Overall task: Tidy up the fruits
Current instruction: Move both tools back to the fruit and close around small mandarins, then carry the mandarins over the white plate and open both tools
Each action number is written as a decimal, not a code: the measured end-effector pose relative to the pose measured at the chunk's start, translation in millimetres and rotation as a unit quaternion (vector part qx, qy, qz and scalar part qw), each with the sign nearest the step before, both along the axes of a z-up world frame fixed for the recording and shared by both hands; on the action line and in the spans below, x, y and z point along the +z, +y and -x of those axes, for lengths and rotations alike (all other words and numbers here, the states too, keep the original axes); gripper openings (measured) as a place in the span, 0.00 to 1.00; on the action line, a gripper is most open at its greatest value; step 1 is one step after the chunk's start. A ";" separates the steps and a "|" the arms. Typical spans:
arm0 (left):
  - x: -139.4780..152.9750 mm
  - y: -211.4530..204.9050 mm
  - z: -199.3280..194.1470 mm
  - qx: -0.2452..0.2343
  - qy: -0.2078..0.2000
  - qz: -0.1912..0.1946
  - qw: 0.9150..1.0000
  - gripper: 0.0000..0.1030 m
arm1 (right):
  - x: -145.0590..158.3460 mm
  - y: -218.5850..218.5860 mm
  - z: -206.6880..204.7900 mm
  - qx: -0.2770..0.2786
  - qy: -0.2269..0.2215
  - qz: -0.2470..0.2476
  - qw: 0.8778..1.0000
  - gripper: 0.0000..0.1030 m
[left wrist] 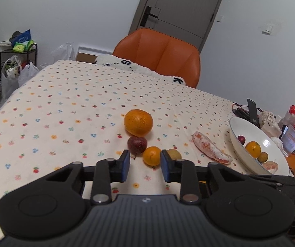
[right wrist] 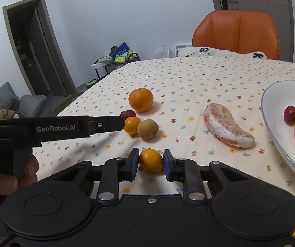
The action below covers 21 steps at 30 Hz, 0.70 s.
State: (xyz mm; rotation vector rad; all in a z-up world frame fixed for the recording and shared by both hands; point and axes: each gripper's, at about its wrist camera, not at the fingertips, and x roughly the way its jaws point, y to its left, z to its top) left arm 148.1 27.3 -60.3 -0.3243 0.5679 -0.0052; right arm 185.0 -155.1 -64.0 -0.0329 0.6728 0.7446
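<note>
1. White porcelain is the material of the bowl (right wrist: pixel 275 94), and this bowl is taken as the landmark; four fruits are already seen inside it in the left wrist view: a small red fruit (left wrist: pixel 241 139), an orange (left wrist: pixel 253 149), a small brown fruit (left wrist: pixel 262 157) and a peeled pomelo piece (left wrist: pixel 270 166).
2. Outside the bowl, on the flowered tablecloth (right wrist: pixel 188 78), six fruits are left: a pomelo segment (right wrist: pixel 227 128) near the rim, then further away a lemon (right wrist: pixel 151 160), a kiwi (right wrist: pixel 147 129), a small tangerine (right wrist: pixel 132 125), a dark passion fruit (left wrist: pixel 137 145) and a big orange (right wrist: pixel 141 99), the furthest one.
3. The task is judged as not yet half done.
4. The right gripper (right wrist: pixel 151 162) is opened narrowly around the lemon; contact of the pads cannot be told for sure.
5. The left gripper (left wrist: pixel 145 164) is opened moderately, and the small tangerine is framed between its fingers, not yet held.
</note>
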 end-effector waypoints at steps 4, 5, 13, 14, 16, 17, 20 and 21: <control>-2.6 -5.1 -6.2 -0.011 0.003 0.007 1.000 0.26 | 1.8 -6.4 -0.4 -0.011 0.000 -0.001 1.000 0.23; -3.3 -6.5 -7.8 -0.012 0.003 0.006 1.000 0.26 | 2.1 -7.5 -0.5 -0.013 0.000 -0.002 1.000 0.23; -6.7 -11.2 -17.3 -0.008 0.014 0.000 1.000 0.26 | 4.4 -18.8 1.9 -0.023 -0.001 -0.013 1.000 0.23; -7.1 -11.4 -17.7 -0.007 0.013 0.000 1.000 0.26 | 4.8 -19.8 3.0 -0.024 -0.002 -0.014 1.000 0.23; -7.8 -12.3 -18.7 -0.003 0.014 -0.002 1.000 0.21 | 6.6 -21.6 5.2 -0.024 -0.006 -0.016 1.000 0.23; -8.0 -12.1 -18.5 -0.002 0.013 -0.002 1.000 0.21 | 7.7 -22.6 6.6 -0.024 -0.008 -0.017 1.000 0.23; -6.1 -13.5 -16.3 0.004 0.012 -0.002 1.000 0.21 | 10.7 -26.1 10.8 -0.027 -0.012 -0.019 0.999 0.23; -4.0 -14.5 -14.0 0.003 0.009 -0.004 1.000 0.21 | 11.4 -27.7 12.0 -0.028 -0.013 -0.019 0.999 0.23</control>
